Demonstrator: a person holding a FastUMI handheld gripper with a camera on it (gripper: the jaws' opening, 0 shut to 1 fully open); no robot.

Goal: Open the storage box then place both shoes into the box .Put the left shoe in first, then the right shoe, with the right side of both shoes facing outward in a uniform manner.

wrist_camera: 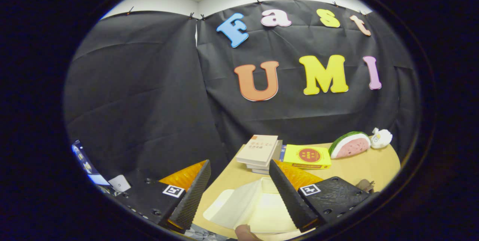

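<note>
Gripper (237,188) fingers spread apart, holding nothing. The pale storage box (254,207) lies on the table (366,166) between and below them, apparently with its lid raised. Opening step judged current; next, reach a shoe.

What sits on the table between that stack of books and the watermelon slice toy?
In the gripper view, a flat yellow book lies between the stack of pale books and the watermelon-slice toy; the gripper jaws are open.
</note>
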